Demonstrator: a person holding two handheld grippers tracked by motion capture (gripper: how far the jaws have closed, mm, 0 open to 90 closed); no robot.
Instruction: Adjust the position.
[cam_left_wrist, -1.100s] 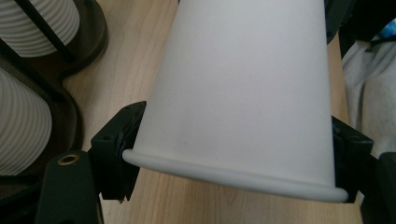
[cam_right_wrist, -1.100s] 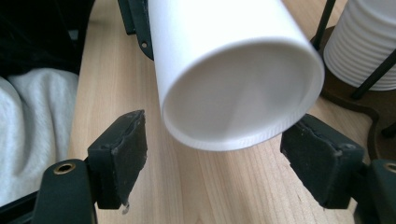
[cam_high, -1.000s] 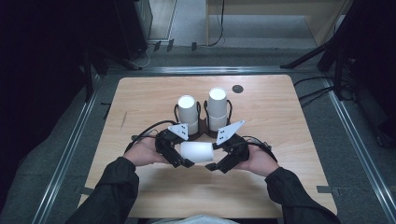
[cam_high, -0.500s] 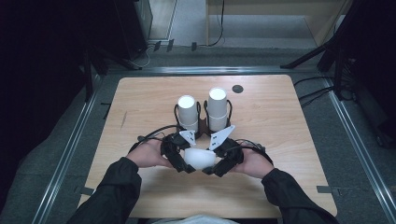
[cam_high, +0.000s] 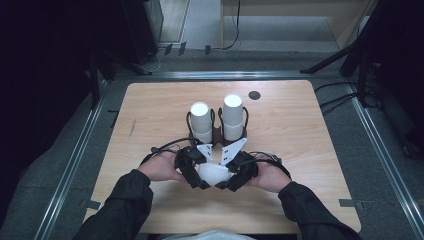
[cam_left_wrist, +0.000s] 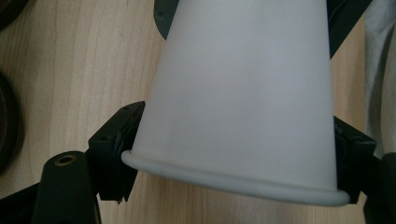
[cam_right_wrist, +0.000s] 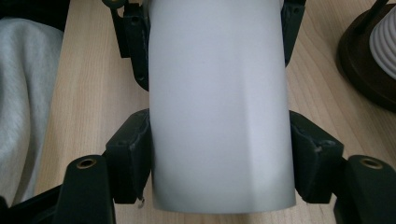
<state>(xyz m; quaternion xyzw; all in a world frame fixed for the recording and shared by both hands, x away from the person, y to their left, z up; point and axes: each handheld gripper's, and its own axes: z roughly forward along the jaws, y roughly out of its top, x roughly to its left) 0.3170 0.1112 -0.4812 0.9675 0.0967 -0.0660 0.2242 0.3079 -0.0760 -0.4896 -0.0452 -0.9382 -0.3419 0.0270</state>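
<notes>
The wooden table (cam_high: 150, 105) has bare board to either side of the dark cup stand (cam_high: 218, 131) and toward the far rim, while the near edge is taken up by the person's forearms. Just nearer than that stand, a plain white paper cup (cam_high: 216, 173) lies sideways, tapered, with a rolled rim. The left gripper (cam_high: 196, 176) clamps it near the rim, jaws fairly wide; the right gripper (cam_high: 235, 176) has just been closing, and its pads now press the cup's narrower end.

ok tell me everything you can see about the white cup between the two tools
The cup is plain matte white, paper by the look of it, tapered with a rolled rim at its wide end. It lies on its side just above the wooden table, near the front edge. The left tool clamps the rim end; the right tool, whose jaws have just been closing, presses on the narrower end. It looks undented.
</notes>
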